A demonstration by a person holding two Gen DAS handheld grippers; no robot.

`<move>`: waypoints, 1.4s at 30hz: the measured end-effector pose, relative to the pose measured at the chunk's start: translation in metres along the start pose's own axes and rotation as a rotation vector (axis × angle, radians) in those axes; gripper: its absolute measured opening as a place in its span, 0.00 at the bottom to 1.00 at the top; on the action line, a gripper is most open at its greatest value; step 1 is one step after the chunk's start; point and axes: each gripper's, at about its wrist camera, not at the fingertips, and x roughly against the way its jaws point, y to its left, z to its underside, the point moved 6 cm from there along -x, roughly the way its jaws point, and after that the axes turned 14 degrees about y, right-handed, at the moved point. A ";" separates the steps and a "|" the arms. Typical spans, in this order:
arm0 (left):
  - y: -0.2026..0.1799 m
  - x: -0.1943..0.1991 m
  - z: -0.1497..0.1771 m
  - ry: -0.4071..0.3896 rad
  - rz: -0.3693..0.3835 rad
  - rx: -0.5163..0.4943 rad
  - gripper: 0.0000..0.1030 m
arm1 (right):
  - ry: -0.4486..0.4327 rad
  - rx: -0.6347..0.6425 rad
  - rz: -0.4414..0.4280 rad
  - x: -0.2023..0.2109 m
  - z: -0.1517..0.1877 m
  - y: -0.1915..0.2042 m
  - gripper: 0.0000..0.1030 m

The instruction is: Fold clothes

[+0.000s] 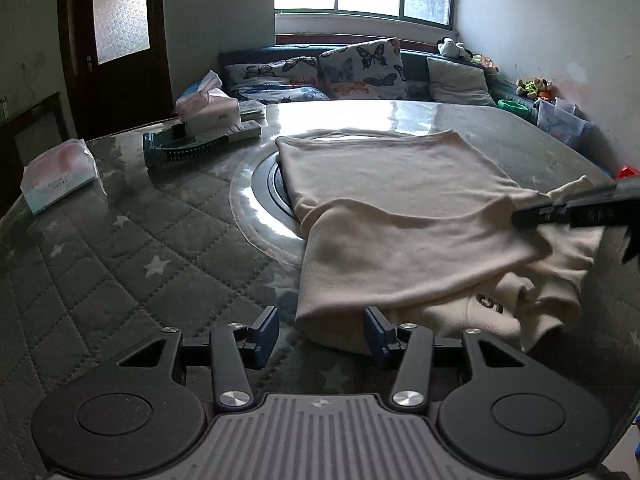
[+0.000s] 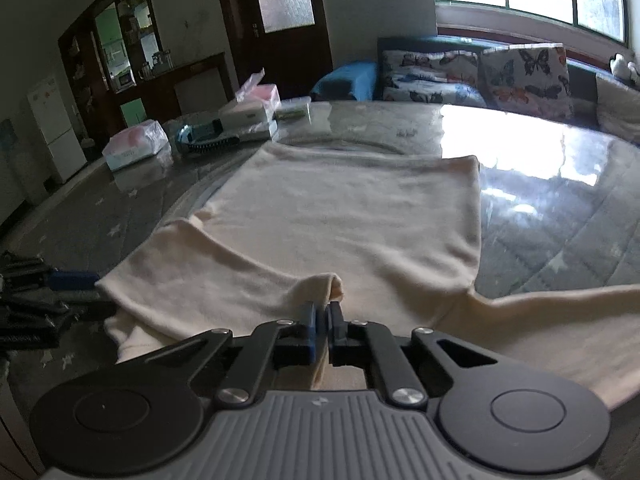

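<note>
**One fold laid, the right side still in hand**

One cream sweater (image 1: 400, 200) lies across the middle of the round table (image 1: 120, 248), partly over the glass turntable (image 1: 260, 200). Judging by how it lies, the work is roughly midway: a sleeve or side panel is already folded across the near body, while the far half is spread flat and unfolded, and the near hem is bunched, with a small dark logo showing. The right side and the final halving look still to do.

Starting at the left, two tissue packs (image 1: 60, 176) and a dark comb tray (image 1: 180, 148) sit along the far-left rim, well apart from the garment, so the quilted cover between them and the sweater gives free room for a sweep. The left gripper (image 1: 322, 334) hovers at the near left corner of the folded panel with its jaws wide apart, holding nothing; the right-hand pad is just beside the cloth.

At the right, the right gripper (image 2: 323, 314) is closed tight on a pinch of fabric, a raised fold at the sweater's near right edge. Beyond it a loose flap runs off toward the table's right rim and appears to reach it, so I judge that side has the least margin. The glossy far surface past the sweater is bare.
</note>
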 end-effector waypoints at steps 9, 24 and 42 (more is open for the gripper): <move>-0.013 -0.002 0.000 -0.039 -0.059 -0.088 0.11 | -0.129 0.066 0.080 0.043 -0.028 0.004 0.04; -0.012 0.013 0.005 -0.014 -0.038 -0.155 0.09 | -0.018 -0.026 0.139 0.008 0.009 -0.034 0.09; -0.030 -0.033 -0.075 -0.027 0.027 -0.065 0.10 | -0.035 0.009 0.090 -0.008 -0.006 -0.021 0.09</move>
